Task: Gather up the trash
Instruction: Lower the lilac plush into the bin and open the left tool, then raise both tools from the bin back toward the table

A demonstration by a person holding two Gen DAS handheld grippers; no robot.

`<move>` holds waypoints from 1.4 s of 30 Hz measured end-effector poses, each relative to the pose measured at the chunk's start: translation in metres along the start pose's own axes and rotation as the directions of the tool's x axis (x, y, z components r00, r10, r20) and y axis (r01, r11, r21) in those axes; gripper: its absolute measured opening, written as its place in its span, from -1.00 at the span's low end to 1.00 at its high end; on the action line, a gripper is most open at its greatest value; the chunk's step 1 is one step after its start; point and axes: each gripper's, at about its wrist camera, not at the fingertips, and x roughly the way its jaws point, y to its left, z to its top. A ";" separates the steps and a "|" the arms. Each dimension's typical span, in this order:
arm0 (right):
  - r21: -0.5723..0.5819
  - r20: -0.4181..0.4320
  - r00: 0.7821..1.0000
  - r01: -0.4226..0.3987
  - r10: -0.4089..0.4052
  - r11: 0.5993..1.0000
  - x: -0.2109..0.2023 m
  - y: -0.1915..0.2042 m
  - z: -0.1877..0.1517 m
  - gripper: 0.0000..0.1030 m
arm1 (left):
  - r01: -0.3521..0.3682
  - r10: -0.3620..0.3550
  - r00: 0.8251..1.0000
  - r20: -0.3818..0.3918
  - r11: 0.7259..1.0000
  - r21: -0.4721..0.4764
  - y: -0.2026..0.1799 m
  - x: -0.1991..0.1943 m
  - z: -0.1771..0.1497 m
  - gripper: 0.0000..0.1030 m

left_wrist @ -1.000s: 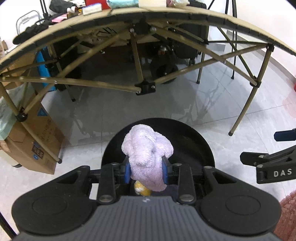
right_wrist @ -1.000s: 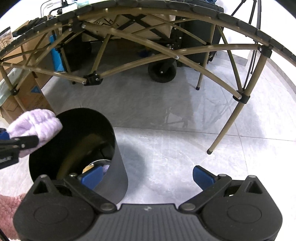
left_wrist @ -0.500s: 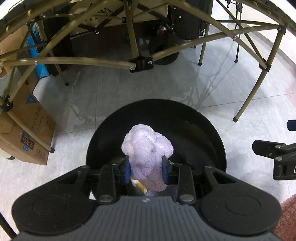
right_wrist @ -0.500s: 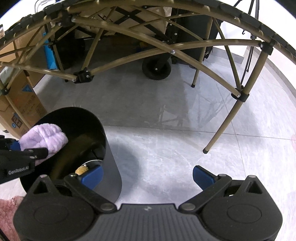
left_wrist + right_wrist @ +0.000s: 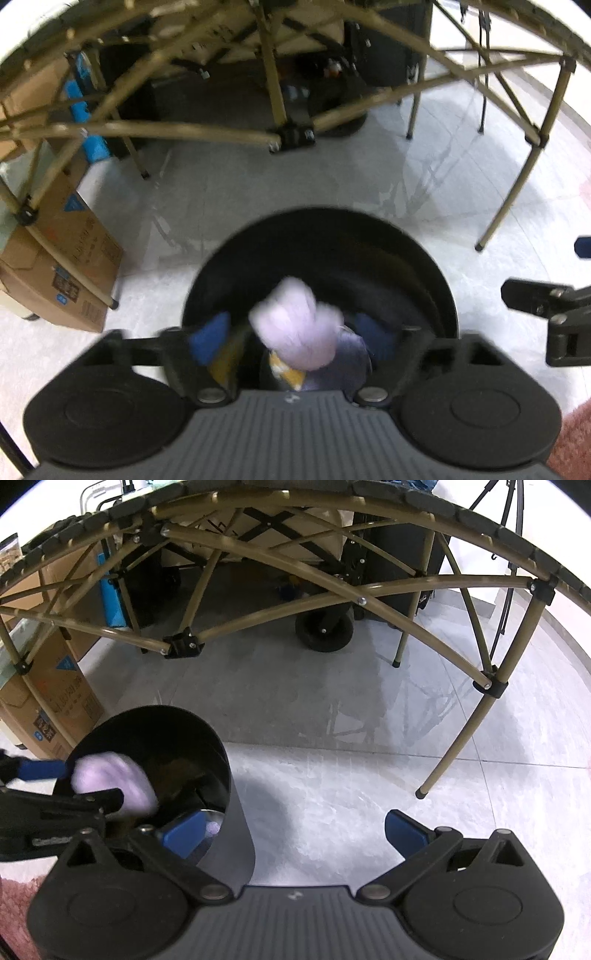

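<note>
A black round bin [image 5: 406,254] [image 5: 207,746] stands on the pale tiled floor. My left gripper [image 5: 295,338] hangs over its mouth with its jaws opening; the blue pads [image 5: 208,339] stand wide apart. A fluffy lilac cloth ball [image 5: 299,332] [image 5: 114,779] is between them, blurred, touching neither pad, over the bin's inside. Yellow and purple trash [image 5: 291,373] lies at the bin's bottom. My right gripper [image 5: 295,832] stands open with nothing in it, to the right of the bin, its left pad [image 5: 184,832] at the bin's rim.
A folding table's tan crossed struts and legs [image 5: 458,738] arch over the floor behind the bin. Cardboard boxes [image 5: 70,280] sit at the left. A black wheeled cart [image 5: 325,631] stands under the table. A pink rug edge [image 5: 572,443] shows at the lower right.
The left gripper's pads have sprung apart and let go of the lilac ball, which is now blurred and lower over the bin. The right gripper stays open.
</note>
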 end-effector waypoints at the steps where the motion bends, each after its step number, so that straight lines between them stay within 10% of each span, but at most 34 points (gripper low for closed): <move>1: 0.002 0.002 1.000 0.000 0.000 1.000 0.000 0.000 0.000 1.00 | -0.007 0.007 1.000 0.013 1.000 0.004 0.000 -0.002 0.001 0.86; 28: 0.017 0.059 0.998 -0.020 0.019 1.000 -0.009 0.002 0.001 1.00 | -0.021 0.022 1.000 0.018 0.999 -0.049 0.008 -0.011 0.005 1.00; 42: 0.023 0.293 0.951 -0.108 0.096 0.994 -0.052 0.003 0.013 1.00 | -0.085 0.121 0.958 0.260 0.986 -0.144 0.042 -0.076 0.026 1.00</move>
